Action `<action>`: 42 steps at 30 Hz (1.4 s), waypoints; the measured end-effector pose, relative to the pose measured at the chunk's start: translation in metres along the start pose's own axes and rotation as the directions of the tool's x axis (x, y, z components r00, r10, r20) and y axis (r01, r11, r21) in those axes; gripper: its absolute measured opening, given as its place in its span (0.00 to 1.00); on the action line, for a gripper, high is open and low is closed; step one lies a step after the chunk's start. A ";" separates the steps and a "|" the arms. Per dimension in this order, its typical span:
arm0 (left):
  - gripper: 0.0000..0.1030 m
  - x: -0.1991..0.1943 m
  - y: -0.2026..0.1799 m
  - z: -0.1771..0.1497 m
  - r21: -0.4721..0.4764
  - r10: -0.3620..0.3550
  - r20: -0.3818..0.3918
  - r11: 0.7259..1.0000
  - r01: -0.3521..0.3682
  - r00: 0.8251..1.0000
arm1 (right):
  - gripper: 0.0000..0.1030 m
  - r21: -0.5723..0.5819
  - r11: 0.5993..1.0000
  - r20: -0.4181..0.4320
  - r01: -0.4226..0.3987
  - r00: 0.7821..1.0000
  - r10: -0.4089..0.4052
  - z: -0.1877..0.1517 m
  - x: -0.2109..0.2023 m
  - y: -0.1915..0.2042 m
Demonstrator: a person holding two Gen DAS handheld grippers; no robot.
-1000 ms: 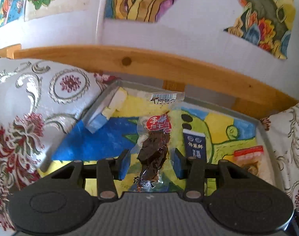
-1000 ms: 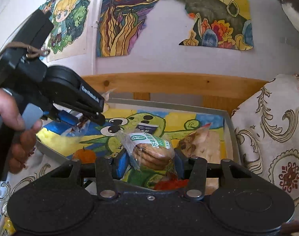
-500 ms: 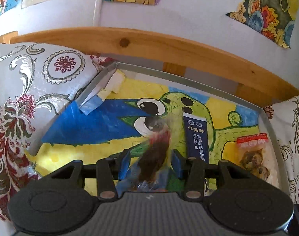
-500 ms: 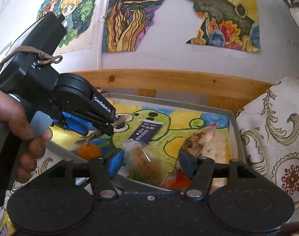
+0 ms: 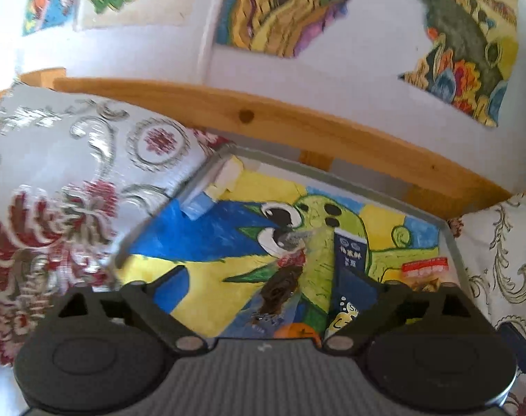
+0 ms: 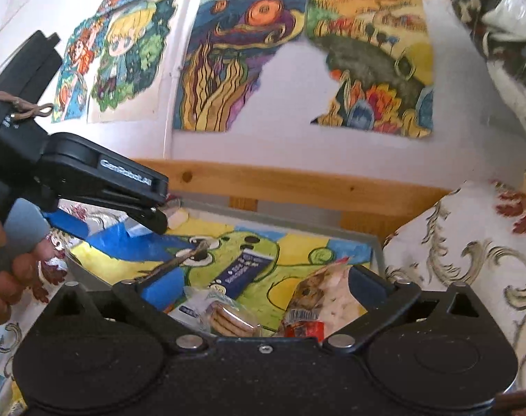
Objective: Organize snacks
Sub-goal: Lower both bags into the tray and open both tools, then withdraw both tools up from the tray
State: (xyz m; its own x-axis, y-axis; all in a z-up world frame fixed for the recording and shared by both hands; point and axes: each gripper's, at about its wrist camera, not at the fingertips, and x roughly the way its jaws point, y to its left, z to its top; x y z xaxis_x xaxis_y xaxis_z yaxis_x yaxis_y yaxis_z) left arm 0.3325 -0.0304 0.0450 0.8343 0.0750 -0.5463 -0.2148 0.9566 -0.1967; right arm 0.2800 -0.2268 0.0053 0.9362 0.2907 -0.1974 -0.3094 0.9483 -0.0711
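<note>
Both tongs stand wide and empty: left gripper [image 5: 268,289], right gripper [image 6: 249,289]. In the tray [image 5: 332,171], the dried-meat packet [image 5: 283,286] lies between the left jaws, its long axis running toward 1 o'clock. The biscuit pack [image 6: 228,317] sits low between the right jaws. The packet is motion-blurred, so whether it has settled flat is unclear; the orange [image 5: 297,331] is half hidden.

Your right hand-held gripper [image 6: 249,289] hangs with its jaws spread wide over the tray [image 6: 379,253]. Below lie a biscuit packet [image 6: 228,319], a dark blue sachet [image 6: 244,270] and a clear snack bag [image 6: 318,294]. Your left hand-held gripper [image 6: 89,223] hovers left, seemingly unclenched.
</note>
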 end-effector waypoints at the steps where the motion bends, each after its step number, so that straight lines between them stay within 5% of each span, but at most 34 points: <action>1: 0.96 -0.007 0.002 -0.001 -0.004 -0.004 0.015 1.000 0.004 1.000 | 0.99 -0.001 1.000 0.010 0.004 1.000 -0.004 0.001 -0.006 0.001; 14: 0.99 -0.108 0.028 -0.045 0.018 -0.043 0.197 0.999 0.040 0.980 | 0.99 -0.010 0.999 0.103 0.043 0.994 -0.042 0.003 -0.088 0.011; 24: 0.99 -0.160 0.061 -0.082 -0.033 -0.020 0.178 0.999 0.026 0.984 | 0.99 -0.008 1.000 0.102 0.030 0.994 -0.029 -0.004 -0.149 0.030; 42: 0.99 -0.208 0.106 -0.136 0.066 0.008 0.130 0.998 -0.017 0.992 | 0.99 0.007 0.999 0.015 0.035 0.999 -0.035 -0.023 -0.210 0.055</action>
State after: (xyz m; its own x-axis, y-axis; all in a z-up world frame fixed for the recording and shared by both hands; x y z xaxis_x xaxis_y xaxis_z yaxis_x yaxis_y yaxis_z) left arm 0.0665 0.0172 0.0269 0.8913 0.1185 -0.4378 -0.1946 0.9718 -0.1331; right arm 0.0626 -0.2384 0.0206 0.9488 0.2595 -0.1803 -0.2757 0.9586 -0.0713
